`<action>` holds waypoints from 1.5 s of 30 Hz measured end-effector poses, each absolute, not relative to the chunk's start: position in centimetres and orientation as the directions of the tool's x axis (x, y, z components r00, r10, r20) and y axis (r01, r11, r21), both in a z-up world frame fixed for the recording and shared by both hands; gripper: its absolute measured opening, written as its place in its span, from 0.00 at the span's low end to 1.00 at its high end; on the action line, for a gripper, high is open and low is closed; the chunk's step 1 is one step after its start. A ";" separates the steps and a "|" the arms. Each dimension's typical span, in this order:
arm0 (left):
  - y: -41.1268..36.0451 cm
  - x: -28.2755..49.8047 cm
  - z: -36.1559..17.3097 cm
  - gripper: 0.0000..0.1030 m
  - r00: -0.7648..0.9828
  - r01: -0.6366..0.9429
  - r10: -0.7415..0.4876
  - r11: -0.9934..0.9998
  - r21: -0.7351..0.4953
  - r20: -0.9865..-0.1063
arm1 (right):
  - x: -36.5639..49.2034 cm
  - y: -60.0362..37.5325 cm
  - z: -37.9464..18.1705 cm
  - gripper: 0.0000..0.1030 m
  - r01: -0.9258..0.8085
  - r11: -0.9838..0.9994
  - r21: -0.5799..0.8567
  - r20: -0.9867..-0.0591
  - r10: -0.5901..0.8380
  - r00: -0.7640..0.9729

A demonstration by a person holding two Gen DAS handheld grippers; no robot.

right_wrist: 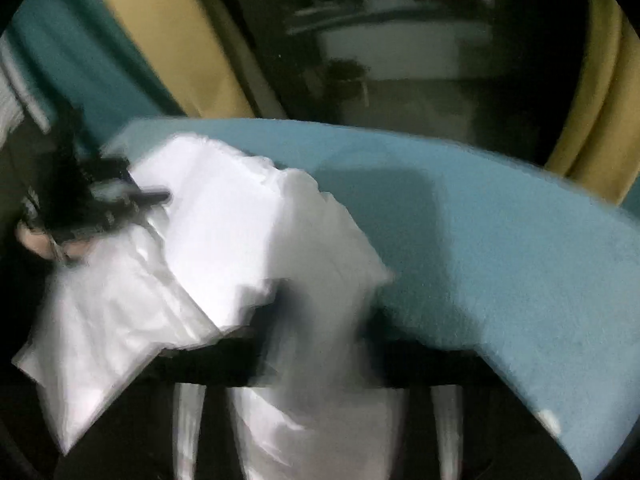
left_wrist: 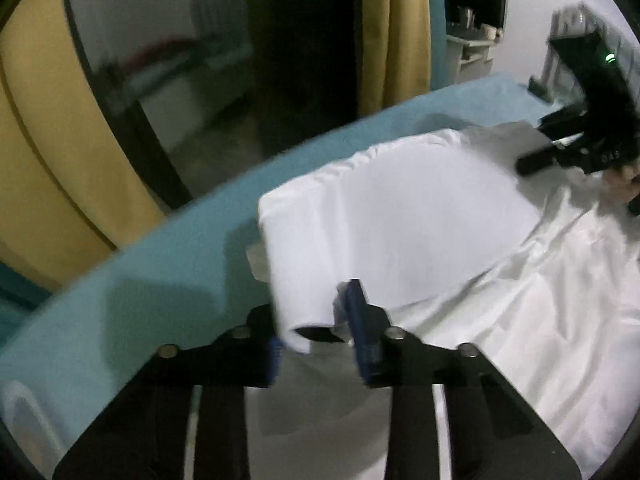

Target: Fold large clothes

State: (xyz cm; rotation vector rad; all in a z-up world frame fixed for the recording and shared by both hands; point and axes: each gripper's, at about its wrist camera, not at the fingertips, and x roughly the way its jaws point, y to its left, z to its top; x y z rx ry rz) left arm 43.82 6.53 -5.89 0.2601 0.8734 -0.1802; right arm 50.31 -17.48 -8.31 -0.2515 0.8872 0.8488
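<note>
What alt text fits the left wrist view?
The left gripper pinches a folded edge of a white garment that lies on a light blue surface. The right gripper reaches the cloth's far side at upper right. Yellow curtains and dark glass fill the blurred background.

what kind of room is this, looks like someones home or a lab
Most likely a room in a home, not a lab. The white garment lies on a surface under a blue cover, yellow curtains flank a dark window, and shelves with small household items stand against the far wall.
</note>
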 end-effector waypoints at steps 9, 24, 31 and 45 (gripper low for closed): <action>5.2 41.8 -5.6 0.20 0.693 0.212 0.077 0.928 0.305 -0.717 | 39.1 -10.2 -8.7 0.12 -0.499 0.445 -0.744 -0.434 0.247 0.866; 4.4 32.6 -4.3 0.20 0.677 0.258 0.024 0.928 0.268 -0.736 | 31.5 -14.8 -9.4 0.17 -0.576 0.475 -0.665 -0.491 0.302 0.817; 5.5 27.6 -4.9 0.23 0.626 0.255 0.008 0.943 0.214 -0.780 | 28.9 -16.5 -9.0 0.27 -0.639 0.482 -0.599 -0.584 0.282 0.761; 8.2 22.6 -3.9 0.38 0.607 0.199 -0.114 0.980 0.012 -0.787 | 27.5 -14.3 -5.0 0.51 -0.786 0.607 -0.119 -0.641 0.558 0.528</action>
